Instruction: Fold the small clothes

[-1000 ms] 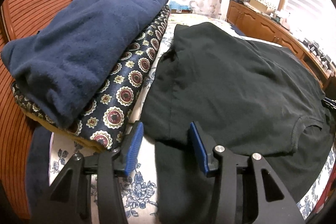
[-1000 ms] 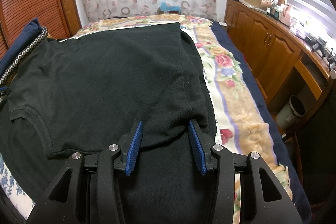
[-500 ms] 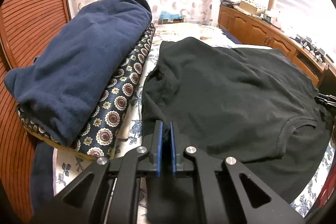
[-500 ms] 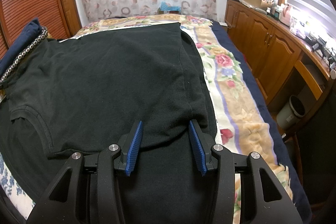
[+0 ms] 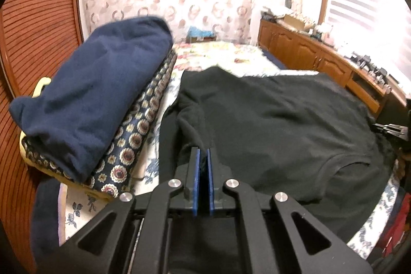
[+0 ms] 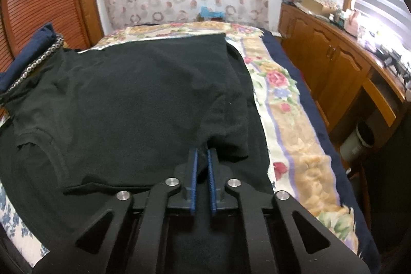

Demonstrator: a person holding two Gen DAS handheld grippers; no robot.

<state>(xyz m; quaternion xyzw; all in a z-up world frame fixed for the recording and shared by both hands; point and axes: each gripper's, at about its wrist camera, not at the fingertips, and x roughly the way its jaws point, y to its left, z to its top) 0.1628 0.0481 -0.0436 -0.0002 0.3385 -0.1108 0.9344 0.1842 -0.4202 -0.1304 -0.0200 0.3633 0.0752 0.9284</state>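
a black t-shirt [image 6: 133,99] lies spread on the bed [image 6: 295,130], its collar toward the near side. the left gripper [image 5: 203,158] has its blue pads pressed together on the shirt's left shoulder fold, which is raised a little. the right gripper [image 6: 202,158] pinches the right shoulder fold. a folded navy blanket [image 5: 97,94] lies on a patterned cushion [image 5: 136,135] beside the shirt.

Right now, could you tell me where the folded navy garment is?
In the left wrist view the navy garment lies at the left, on top of a patterned cloth, beside the black shirt.
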